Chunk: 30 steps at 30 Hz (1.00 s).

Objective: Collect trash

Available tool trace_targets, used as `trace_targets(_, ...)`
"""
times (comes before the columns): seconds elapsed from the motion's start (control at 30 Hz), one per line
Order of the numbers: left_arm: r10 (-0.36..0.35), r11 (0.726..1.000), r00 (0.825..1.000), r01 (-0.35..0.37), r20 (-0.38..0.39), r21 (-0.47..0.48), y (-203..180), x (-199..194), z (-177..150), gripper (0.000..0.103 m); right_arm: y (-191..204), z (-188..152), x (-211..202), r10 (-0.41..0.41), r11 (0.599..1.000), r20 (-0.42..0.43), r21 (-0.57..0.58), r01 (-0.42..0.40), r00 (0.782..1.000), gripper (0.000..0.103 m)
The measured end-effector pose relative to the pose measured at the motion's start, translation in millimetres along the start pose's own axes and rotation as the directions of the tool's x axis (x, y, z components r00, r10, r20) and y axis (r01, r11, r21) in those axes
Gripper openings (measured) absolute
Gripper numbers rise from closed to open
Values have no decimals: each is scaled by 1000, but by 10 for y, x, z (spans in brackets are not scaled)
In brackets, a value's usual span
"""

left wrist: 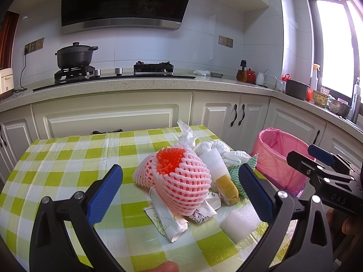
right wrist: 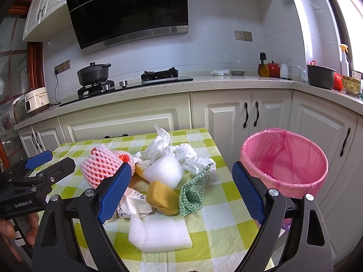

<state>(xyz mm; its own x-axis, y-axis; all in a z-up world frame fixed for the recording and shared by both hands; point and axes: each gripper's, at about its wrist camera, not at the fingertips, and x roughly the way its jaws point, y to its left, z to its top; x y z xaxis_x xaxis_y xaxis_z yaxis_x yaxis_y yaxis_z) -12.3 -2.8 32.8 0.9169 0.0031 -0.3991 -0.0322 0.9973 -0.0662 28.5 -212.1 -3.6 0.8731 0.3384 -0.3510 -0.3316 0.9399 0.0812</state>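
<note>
While both the left hand-held gripper (left wrist: 181,195) and right hand-held gripper (right wrist: 181,190) hang released and empty, the trash pile (right wrist: 158,176) lies on the worktop (right wrist: 215,222) dead ahead at twelve o'clock, pink-lined bin (right wrist: 283,158) at two o'clock, probably nearer the right.

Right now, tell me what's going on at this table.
A person holds a gripper in each hand over a trash pile on the checked table. The left gripper and right gripper are both open and hold nothing. The pile is untouched: pink foam net, yellow sponge, green cloth, white foam, crumpled tissues. The pink-lined bin stands beside the table, apparently empty.
</note>
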Motion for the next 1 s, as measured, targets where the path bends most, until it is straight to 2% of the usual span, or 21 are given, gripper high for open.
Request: trace_targets(1.0,1,1000,1000,-1,-1,-1,3,2,0,99,-4,-15,6,0,1000,-6,3,0,1000,84)
